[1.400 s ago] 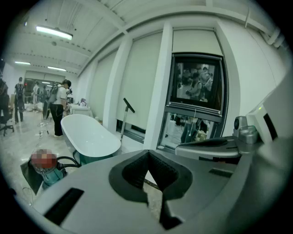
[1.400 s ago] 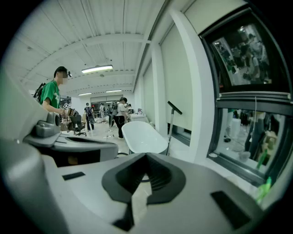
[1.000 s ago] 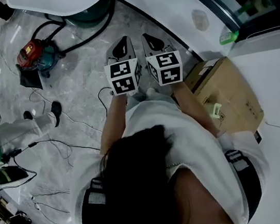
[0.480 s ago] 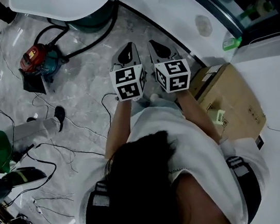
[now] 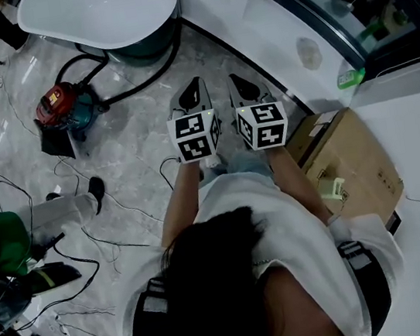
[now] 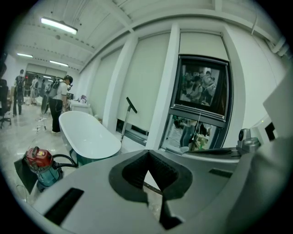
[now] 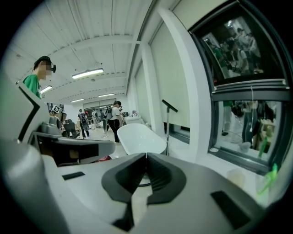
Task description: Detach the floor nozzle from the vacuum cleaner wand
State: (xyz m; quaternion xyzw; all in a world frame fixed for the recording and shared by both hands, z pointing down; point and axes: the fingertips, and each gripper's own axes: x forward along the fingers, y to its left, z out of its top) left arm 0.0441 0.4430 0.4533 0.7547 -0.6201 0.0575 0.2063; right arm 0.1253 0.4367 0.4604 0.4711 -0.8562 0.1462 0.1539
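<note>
Wand point(image 6: 125, 122) point(image 7: 167, 132): a thin pole standing against the white wall just beyond the bathtub point(image 5: 93, 12). Its long axis is near vertical, slightly tilted. A short black crosspiece sits slanted at the upper end. It may be the floor nozzle, but it is too small to confirm. The wand is well apart from both grippers.

Left gripper point(image 5: 195, 86) point(image 6: 147, 151): jaws closed together, ribbed black pads meeting, nothing between them.
Right gripper point(image 5: 235, 81) point(image 7: 146, 155): same condition.
Both are held side by side and point forward.

Bathtub: white, oval, smooth, on a dark teal base.
Vacuum canister point(image 5: 60, 106) point(image 6: 40, 164): red top, teal body. It rests on the glossy grey marble-pattern floor point(image 5: 126, 129), and its black hose point(image 5: 140, 64) curves round the tub base.
Cardboard box point(image 5: 349, 154): brown, flaps shut, with a small pale item on top.
</note>
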